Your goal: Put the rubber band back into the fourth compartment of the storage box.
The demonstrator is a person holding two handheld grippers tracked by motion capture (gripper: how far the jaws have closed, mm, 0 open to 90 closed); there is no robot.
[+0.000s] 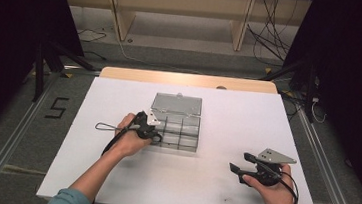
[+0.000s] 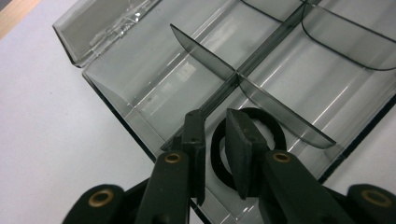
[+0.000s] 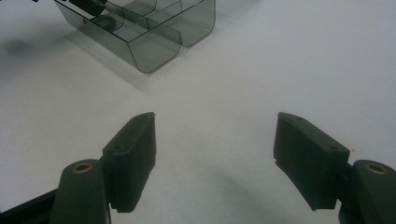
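Left gripper [image 2: 215, 140], jaws narrow astride the black ring's [image 2: 247, 144] rim in the clear box [image 2: 140, 100] compartment below, should pinch squarely before lifting; right gripper [image 3: 215, 154] idles wide.

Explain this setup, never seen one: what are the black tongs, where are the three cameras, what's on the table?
No robot here: a person holds a hand-operated two-jaw gripper in each hand. One camera looks down from above the person's side of the white table; the other two ride on the grippers and look along their black jaws. On the table stands a clear plastic box with dividers, its lid folded back. The left gripper reaches into a near compartment, its jaws set across the band of a black ring, one inside the hole, one outside; whether they are pinching it I cannot tell. The right gripper hovers over bare table, jaws wide open and empty.
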